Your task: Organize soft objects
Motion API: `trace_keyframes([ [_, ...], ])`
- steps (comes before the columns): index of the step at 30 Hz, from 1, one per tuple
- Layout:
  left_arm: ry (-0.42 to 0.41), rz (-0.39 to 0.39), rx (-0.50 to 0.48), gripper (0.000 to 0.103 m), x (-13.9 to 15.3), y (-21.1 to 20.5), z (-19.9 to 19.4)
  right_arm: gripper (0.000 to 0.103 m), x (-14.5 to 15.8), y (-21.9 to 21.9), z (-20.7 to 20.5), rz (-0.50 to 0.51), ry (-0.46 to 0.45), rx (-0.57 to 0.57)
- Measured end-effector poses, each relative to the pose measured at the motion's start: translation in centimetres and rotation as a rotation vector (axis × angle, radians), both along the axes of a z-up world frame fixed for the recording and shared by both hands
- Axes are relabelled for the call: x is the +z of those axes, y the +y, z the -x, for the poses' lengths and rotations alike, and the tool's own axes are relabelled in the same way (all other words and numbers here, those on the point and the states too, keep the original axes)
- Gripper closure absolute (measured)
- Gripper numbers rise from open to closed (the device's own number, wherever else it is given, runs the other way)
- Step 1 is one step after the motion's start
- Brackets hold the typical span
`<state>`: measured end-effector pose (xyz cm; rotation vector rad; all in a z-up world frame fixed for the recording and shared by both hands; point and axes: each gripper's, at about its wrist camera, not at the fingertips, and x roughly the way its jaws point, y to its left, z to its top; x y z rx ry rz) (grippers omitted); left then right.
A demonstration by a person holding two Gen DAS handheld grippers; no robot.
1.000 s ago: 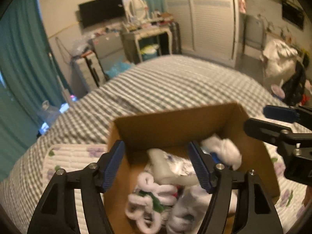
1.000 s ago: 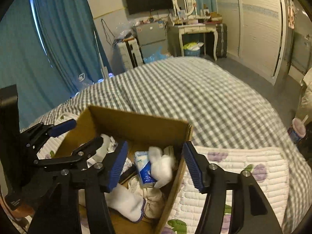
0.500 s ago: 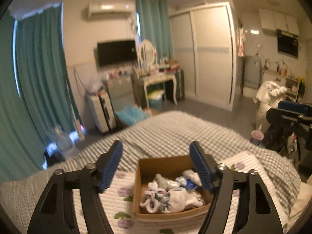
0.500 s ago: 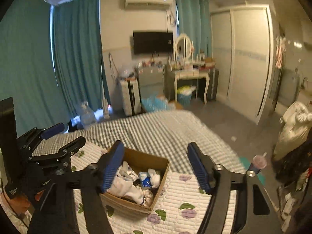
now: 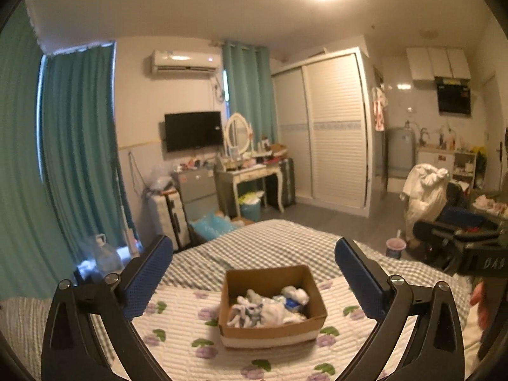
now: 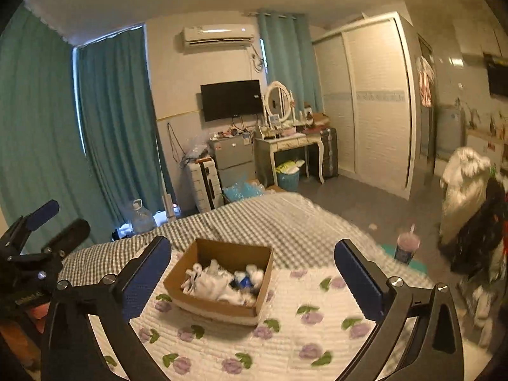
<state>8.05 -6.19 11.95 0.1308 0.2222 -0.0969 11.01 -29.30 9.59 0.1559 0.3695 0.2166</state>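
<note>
the left gripper (image 5: 254, 273) is held above the bed, its two blue-padded fingers (image 5: 149, 274) spread wide with nothing between them. the right gripper (image 6: 252, 273) is the same: wide apart and holding nothing. each gripper also shows at the edge of the other's view, the right one at the far right of the left wrist view and the left one at the far left of the right wrist view.

the cardboard box (image 5: 273, 333) stands on a white quilted blanket with purple flowers (image 5: 177, 339), which lies over a gray checked bedspread (image 5: 263, 244). the box is open at the top and it is below and ahead of both grippers, well apart from the fingers. inside it there is a pile of soft white things (image 5: 266, 309), some look like socks or small cloths, and one piece with blue on it (image 6: 243, 281) is near the right side. the pictures are a bit blurred, so i cannot tell each item exactly.

behind the bed there are teal curtains (image 5: 79, 146), a black television (image 5: 193, 130) on the wall, an air conditioner (image 5: 185, 62) above it, a white dressing table with an oval mirror (image 5: 238, 133), and a white sliding wardrobe (image 5: 333, 127). on the floor at the right stands a pink cup with a straw (image 6: 406, 244), near a heap of white clothes (image 6: 463, 187).
</note>
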Motion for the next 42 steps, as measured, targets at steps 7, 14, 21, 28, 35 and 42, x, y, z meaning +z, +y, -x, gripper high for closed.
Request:
trace_keyframes([
  [7, 0.076, 0.007, 0.038, 0.0, -5.9, 2.4, -0.8, 0.0, -7.3, 3.0, -0.5, -0.025, 0.029, -0.049],
  [14, 0.125, 0.055, 0.056, 0.0, -9.4, 5.1, -1.7, 0.0, -11.1, 4.6, -2.2, -0.003, 0.087, -0.071],
  [21, 0.172, 0.081, 0.056, 0.0, -11.4, 6.0, -1.7, 0.0, -12.4, 5.3, -2.5, 0.016, 0.105, -0.062],
  [28, 0.222, 0.123, 0.053, 0.0, -12.2, 6.3, -2.1, 0.0, -12.6, 5.7, -2.1, 0.024, 0.109, -0.057],
  [35, 0.23, 0.122, 0.056, 0.0, -11.9, 5.9, -2.0, 0.0, -12.4, 6.3, -1.8, 0.043, 0.108, -0.047],
  [42, 0.22, 0.092, 0.057, 0.0, -11.8, 5.3, -2.0, 0.0, -12.0, 6.5, -1.4, 0.056, 0.095, -0.056],
])
